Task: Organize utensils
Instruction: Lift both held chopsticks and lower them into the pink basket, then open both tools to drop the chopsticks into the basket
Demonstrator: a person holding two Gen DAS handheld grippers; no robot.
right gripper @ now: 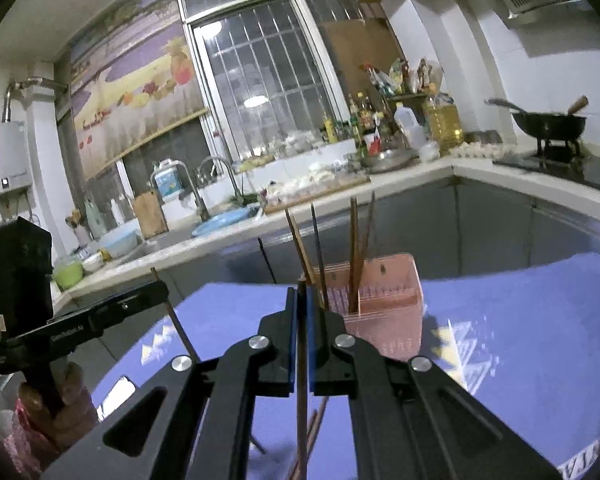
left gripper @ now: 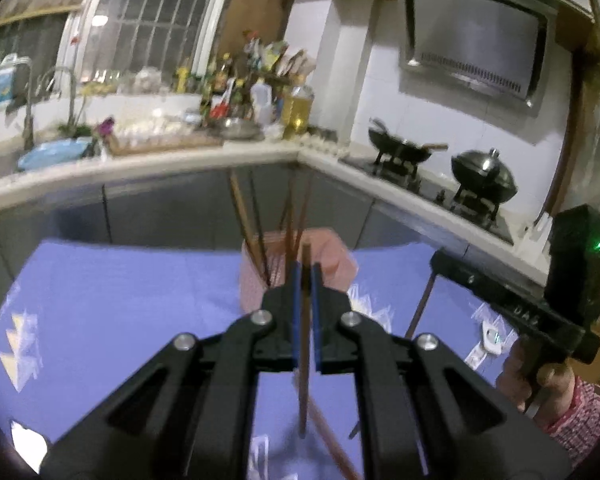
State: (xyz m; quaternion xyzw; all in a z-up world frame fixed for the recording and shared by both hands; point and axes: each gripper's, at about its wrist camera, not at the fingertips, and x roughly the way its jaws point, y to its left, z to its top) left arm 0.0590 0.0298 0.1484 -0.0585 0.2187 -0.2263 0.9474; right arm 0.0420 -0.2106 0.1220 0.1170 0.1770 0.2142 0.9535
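- My left tool [left gripper: 307, 270] is clenched almost fully, its blue-lined pads [left gripper: 296, 312] pinching a single brown chopstick [left gripper: 305, 360] that stands nearly upright, its top poking just above the fingertips and its lower end down over the purple cloth [left gripper: 120, 300].
- My right tool [right gripper: 302, 294] is likewise clenched on a second chopstick [right gripper: 301, 392], also held close to vertical between its pads.
- Just beyond both tools, the pink utensil holder [right gripper: 388, 312] stands on the cloth-covered counter [right gripper: 520, 320], with several chopsticks [right gripper: 354, 248] already leaning in it at different angles.
- More loose chopsticks [left gripper: 332, 436] lie on the cloth beneath my left tool; the tool bodies cut them off, so I cannot count them.
- Motion blur softens the left wrist view; the holder's slots and the bottle labels on the far kitchen worktop [left gripper: 180, 160] are hard to make out.
- In the left view, my right hand [left gripper: 540, 380] grips its handle at the frame's edge, sleeve in a pink print; in the right view, my left hand [right gripper: 60, 396] grips its handle low at the left border.
- Both tools point forward toward the holder, side by side.
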